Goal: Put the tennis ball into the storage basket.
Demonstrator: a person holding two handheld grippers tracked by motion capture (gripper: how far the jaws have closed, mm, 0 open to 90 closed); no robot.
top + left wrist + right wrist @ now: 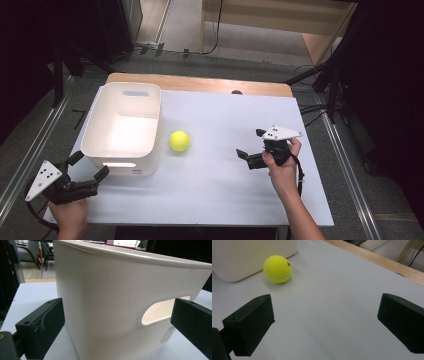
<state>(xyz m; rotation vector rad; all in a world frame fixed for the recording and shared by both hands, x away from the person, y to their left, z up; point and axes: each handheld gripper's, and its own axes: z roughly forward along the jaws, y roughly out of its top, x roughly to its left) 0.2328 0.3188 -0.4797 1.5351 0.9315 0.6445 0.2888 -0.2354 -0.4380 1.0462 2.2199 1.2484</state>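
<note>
A yellow tennis ball (179, 141) lies on the white table top (225, 185), just right of a white plastic bin (135, 170) that looks empty. My left gripper (89, 166) is open at the bin's near left corner, jaws either side of that corner without touching it. In the left gripper view the bin wall (105, 290) with its handle slot sits between the jaws of that gripper (117, 315). My right gripper (250, 143) is open over bare table, right of the ball. The right gripper view has the ball (277, 269) ahead and to the left of that gripper (325, 315), beside the bin (249, 255).
A wooden strip (200, 82) runs along the table's far edge. Dark stands and cables (325, 85) sit on the floor around the table. Bare table lies between the ball and my right gripper.
</note>
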